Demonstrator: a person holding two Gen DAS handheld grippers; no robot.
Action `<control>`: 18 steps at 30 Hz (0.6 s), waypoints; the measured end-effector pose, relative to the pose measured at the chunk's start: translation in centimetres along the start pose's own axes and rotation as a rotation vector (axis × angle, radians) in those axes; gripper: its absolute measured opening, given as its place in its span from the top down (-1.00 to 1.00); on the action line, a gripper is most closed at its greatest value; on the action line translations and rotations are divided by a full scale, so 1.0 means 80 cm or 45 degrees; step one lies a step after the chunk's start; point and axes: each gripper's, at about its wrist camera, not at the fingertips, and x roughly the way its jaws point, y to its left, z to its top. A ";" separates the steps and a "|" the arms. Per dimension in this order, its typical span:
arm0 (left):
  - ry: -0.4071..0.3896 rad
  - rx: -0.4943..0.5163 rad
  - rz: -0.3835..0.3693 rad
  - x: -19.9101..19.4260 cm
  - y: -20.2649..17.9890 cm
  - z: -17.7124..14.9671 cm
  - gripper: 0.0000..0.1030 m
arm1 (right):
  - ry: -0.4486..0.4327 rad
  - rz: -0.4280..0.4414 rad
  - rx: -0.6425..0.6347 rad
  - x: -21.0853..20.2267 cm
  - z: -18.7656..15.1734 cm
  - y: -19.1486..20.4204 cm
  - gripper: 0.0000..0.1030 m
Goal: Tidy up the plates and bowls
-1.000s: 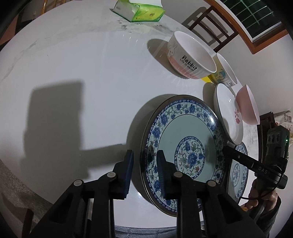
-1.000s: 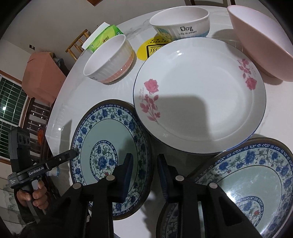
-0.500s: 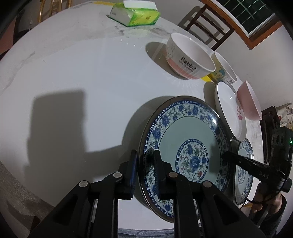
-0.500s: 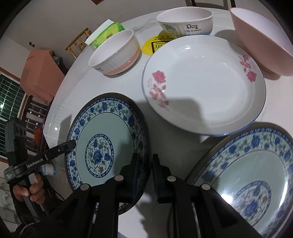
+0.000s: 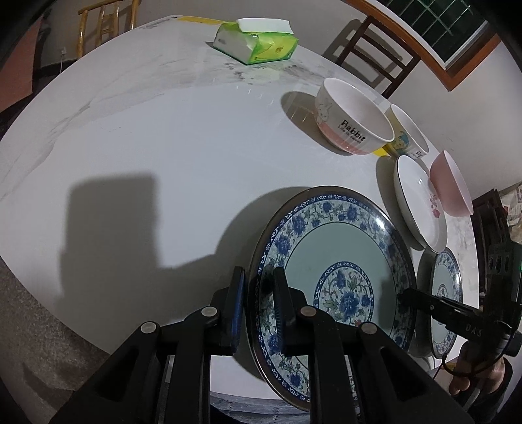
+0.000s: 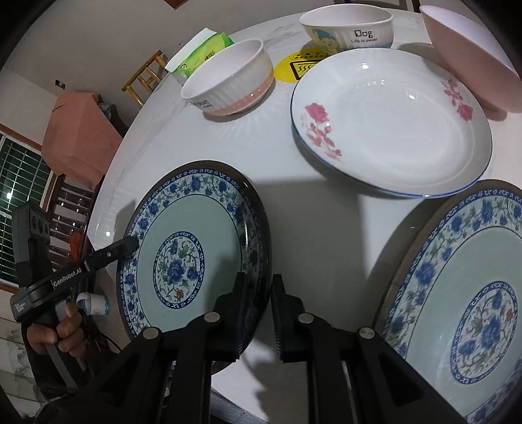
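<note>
A large blue floral plate (image 5: 339, 254) (image 6: 189, 228) lies near the front edge of the white table (image 5: 163, 130). My left gripper (image 5: 259, 272) is shut on its left rim. My right gripper (image 6: 259, 277) is shut on the opposite rim. Each wrist view shows the other gripper's tip at the far rim: the right gripper (image 5: 404, 295) and the left gripper (image 6: 130, 243). A second blue floral plate (image 6: 473, 310) (image 5: 445, 300) sits to the right. Behind it are a white rose plate (image 6: 391, 120) (image 5: 417, 202) and a pink bowl (image 6: 473, 55) (image 5: 452, 186).
A "Rabbit" bowl (image 5: 352, 127) (image 6: 228, 81) and a "Dog" bowl (image 6: 345, 29) (image 5: 407, 137) stand further back, beside a yellow sticker (image 6: 297, 65). A green tissue pack (image 5: 257, 42) lies at the far edge. Wooden chairs ring the table. A hand (image 6: 62, 329) holds the left gripper.
Both grippers closed their jaws onto opposite rims of the large blue plate. The plate has since shifted slightly with them.
</note>
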 end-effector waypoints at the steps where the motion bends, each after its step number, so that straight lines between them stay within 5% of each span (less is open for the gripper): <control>1: -0.001 -0.002 -0.001 0.001 0.002 0.000 0.74 | -0.001 0.000 0.004 0.001 0.001 0.000 0.72; 18: 0.000 -0.013 -0.025 0.018 0.015 0.007 0.69 | -0.043 -0.033 0.027 0.016 -0.003 0.020 0.66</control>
